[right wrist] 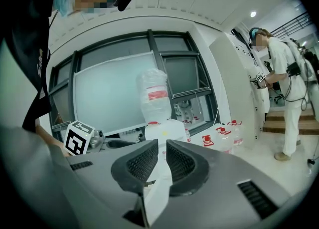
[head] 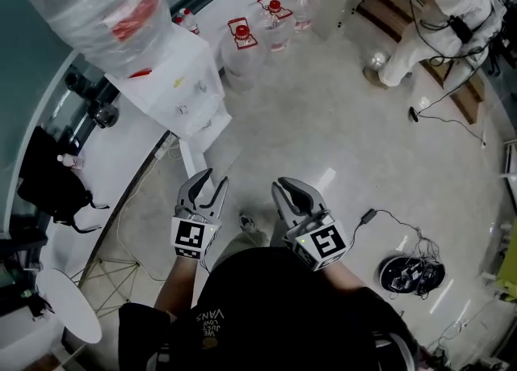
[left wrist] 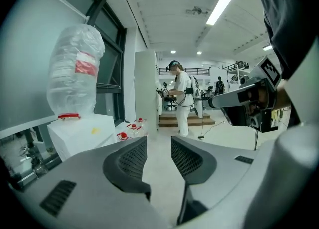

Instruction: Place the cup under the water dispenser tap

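The white water dispenser [head: 182,86] stands at the upper left by the window wall, with a plastic-wrapped bottle [head: 101,6] on top. It also shows as the dispenser [left wrist: 82,133] in the left gripper view and the dispenser [right wrist: 167,129] in the right gripper view. No cup is visible in any view. My left gripper [head: 214,179] is held in front of the body, its jaws open and empty [left wrist: 159,145]. My right gripper [head: 291,187] is beside it, its jaws a narrow gap apart with nothing between them [right wrist: 163,145]. Both point toward the dispenser, well short of it.
Several red-capped water bottles [head: 271,18] stand on the floor behind the dispenser. A person in white [head: 440,14] works at the far right by steps. Cables and a round black device [head: 412,272] lie on the floor at right. A small white round table [head: 69,305] is at lower left.
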`<control>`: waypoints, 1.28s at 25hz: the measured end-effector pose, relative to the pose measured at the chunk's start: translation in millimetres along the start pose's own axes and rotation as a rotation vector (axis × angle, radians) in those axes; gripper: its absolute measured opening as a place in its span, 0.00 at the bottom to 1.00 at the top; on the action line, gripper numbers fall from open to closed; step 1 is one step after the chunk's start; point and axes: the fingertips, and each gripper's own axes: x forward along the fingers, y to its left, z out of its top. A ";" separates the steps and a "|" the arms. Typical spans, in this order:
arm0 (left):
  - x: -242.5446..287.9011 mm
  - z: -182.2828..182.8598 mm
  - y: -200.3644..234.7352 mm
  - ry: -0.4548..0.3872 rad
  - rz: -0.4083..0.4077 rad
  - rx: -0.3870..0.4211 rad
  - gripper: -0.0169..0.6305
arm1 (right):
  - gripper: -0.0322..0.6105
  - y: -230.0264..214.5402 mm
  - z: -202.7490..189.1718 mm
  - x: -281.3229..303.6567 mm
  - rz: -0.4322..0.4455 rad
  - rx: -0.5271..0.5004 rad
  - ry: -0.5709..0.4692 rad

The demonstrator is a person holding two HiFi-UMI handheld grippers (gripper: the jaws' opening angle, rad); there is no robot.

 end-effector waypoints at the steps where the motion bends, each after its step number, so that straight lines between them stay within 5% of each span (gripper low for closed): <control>1: 4.6 -4.1 4.0 0.009 -0.005 0.000 0.25 | 0.12 -0.6 -2.4 4.6 -0.002 0.005 0.004; 9: 66.5 -40.0 32.4 0.080 -0.017 0.043 0.26 | 0.12 -35.4 -22.7 53.0 0.051 0.032 0.038; 18: 149.9 -95.4 80.2 0.173 0.090 0.050 0.26 | 0.12 -93.4 -44.3 128.7 0.166 0.010 0.108; 32: 271.4 -283.7 138.1 0.372 0.206 -0.056 0.26 | 0.12 -184.9 -165.4 267.0 0.288 0.054 0.186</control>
